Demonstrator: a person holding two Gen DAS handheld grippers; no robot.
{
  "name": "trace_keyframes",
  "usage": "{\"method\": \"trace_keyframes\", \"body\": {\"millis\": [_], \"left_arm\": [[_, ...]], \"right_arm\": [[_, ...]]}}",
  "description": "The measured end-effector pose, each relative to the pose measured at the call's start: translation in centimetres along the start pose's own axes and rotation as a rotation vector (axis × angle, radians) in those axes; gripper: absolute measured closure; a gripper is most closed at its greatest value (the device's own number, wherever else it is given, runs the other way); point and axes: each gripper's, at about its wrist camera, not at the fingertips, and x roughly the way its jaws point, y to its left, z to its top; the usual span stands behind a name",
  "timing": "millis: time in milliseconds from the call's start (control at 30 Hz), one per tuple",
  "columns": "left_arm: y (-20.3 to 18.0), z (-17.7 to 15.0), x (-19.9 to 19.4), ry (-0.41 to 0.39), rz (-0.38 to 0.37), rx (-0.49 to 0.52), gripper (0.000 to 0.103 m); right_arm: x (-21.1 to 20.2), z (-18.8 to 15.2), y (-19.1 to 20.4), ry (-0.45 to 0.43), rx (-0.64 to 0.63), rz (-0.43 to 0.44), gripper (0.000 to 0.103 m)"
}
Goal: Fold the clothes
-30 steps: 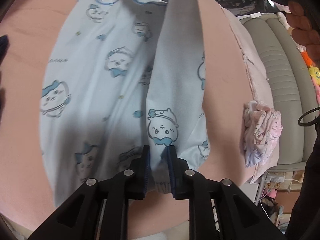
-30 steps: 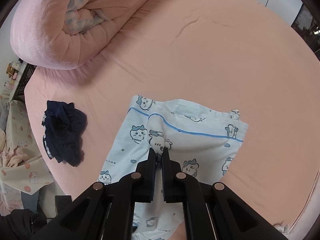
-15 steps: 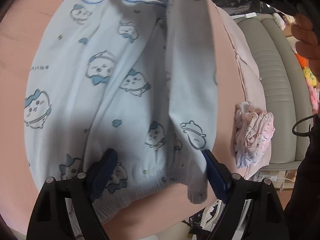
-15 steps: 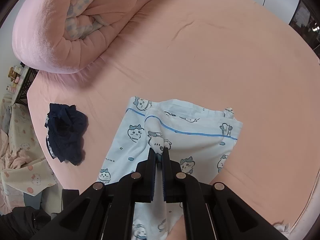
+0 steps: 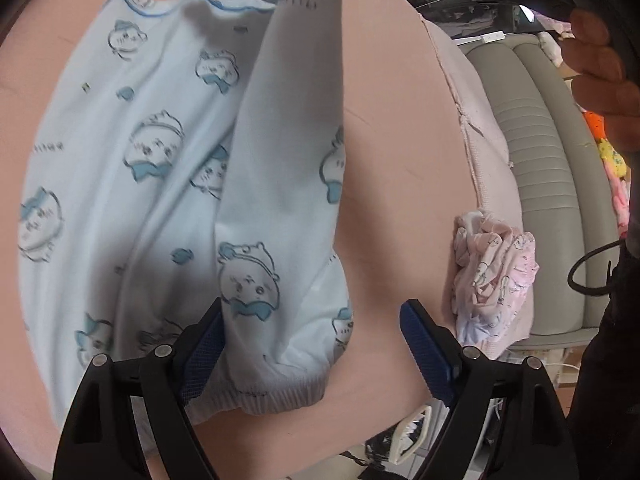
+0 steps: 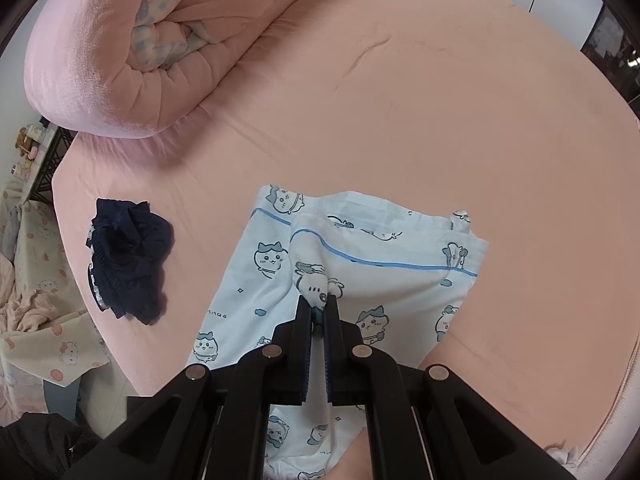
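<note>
Beyond the pale blue pyjama top, my way across the pink sheet lies bare. A rolled quilt blocks the far corner; a navy garment and a pink bundle sit at opposite edges.

In the right wrist view the pyjamas lie on the bed, toward its six o'clock edge. A dark garment sits at their nine o'clock, apart — the quilt is rolled at eleven o'clock, farther back. In the left wrist view a crumpled garment lies at the pyjamas' three o'clock, on the bed's edge.
</note>
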Motion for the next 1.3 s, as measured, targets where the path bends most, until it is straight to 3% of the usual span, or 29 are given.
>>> {"method": "trace_keyframes", "body": {"millis": [133, 233, 433, 733, 1000, 1300], "left_arm": [[-0.5, -0.4, -0.7, -0.030, 0.037, 0.062, 0.065], [0.0, -0.3, -0.8, -0.026, 0.010, 0.042, 0.075], [0.4, -0.6, -0.6, -0.043, 0.038, 0.044, 0.096], [0.9, -1.3, -2.2, -0.068, 0.022, 0.042, 0.099], [2.4, -2.3, -5.2, -0.106, -0.062, -0.011, 0.099], [5.0, -3.1, -8.8, -0.163, -0.068, -0.076, 0.099]], "right_arm": [[0.3, -0.1, -0.1, 0.004, 0.006, 0.005, 0.100], [0.6, -0.1, 0.1, 0.012, 0.005, 0.009, 0.100], [0.8, -0.2, 0.4, 0.019, -0.005, 0.014, 0.100], [0.9, 0.0, 0.9, 0.014, 0.000, 0.022, 0.100], [1.4, 0.5, 2.1, 0.016, -0.006, 0.050, 0.100], [1.9, 1.0, 3.7, 0.014, -0.013, 0.071, 0.100]]}}
